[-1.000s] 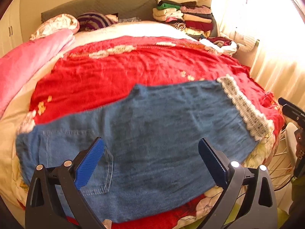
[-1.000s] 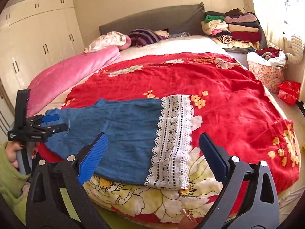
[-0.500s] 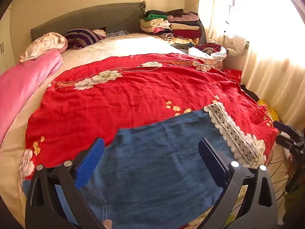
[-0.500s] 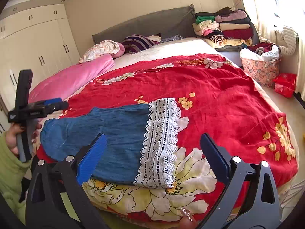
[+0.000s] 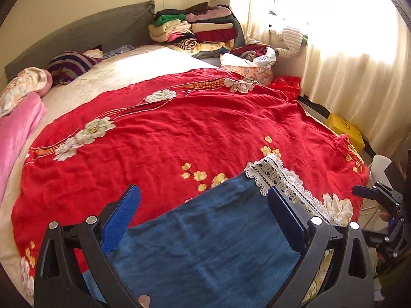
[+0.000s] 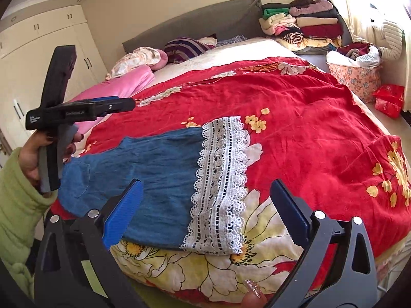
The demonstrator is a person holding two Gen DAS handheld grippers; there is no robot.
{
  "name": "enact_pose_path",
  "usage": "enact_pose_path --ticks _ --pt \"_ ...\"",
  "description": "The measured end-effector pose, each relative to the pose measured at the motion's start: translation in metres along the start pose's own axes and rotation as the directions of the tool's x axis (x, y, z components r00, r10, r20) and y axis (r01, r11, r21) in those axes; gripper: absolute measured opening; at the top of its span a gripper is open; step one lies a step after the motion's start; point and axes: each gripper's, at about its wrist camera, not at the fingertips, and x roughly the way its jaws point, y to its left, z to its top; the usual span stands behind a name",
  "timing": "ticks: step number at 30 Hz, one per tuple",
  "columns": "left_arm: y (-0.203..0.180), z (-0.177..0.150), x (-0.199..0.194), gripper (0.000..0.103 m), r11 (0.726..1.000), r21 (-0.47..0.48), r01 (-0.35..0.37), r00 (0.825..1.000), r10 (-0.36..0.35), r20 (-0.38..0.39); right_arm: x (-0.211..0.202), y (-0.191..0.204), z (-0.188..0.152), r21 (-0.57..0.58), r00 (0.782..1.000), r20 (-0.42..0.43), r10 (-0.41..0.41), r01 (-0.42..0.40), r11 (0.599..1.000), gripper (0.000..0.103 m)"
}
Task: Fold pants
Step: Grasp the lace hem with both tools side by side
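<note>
Left wrist view: the left gripper (image 5: 203,214) hangs wide open above the pants (image 5: 205,251), which run rightward to the lace hem (image 5: 287,184).

Right wrist view: the right gripper (image 6: 205,210), also wide open, hovers nearer that hem (image 6: 221,179); the waist lies leftward on the red bedspread (image 6: 308,118).

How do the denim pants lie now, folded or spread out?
Folded: the denim pants lie as one leg-width panel on the red bedspread, ending in one lace hem.

Blue pants (image 6: 154,169) (white lace hem), red floral bedspread (image 6: 308,128)
</note>
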Motion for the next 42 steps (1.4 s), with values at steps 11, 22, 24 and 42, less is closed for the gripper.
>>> enact_pose_path --ticks 11,22,24,42 --pt "-0.005 0.017 0.069 0.098 0.999 0.031 0.038 0.997 -0.036 -0.068 0.024 -0.008 -0.007 0.078 0.998 -0.054 0.012 -0.008 0.997 0.094" --pt "-0.026 0.009 0.124 0.097 0.984 0.044 0.175 0.971 -0.166 -0.17 0.039 -0.007 -0.023 0.101 0.995 -0.103 0.007 0.004 0.995 0.094" --pt "-0.029 0.005 0.129 0.097 0.981 0.052 0.189 0.968 -0.177 -0.18 0.041 -0.008 -0.024 0.106 0.994 -0.106 0.006 0.005 0.994 0.094" --pt "-0.043 -0.005 0.145 0.061 0.958 0.038 0.284 0.935 -0.268 -0.231 0.063 -0.01 -0.03 0.101 0.985 -0.173 -0.016 0.034 0.994 0.094"
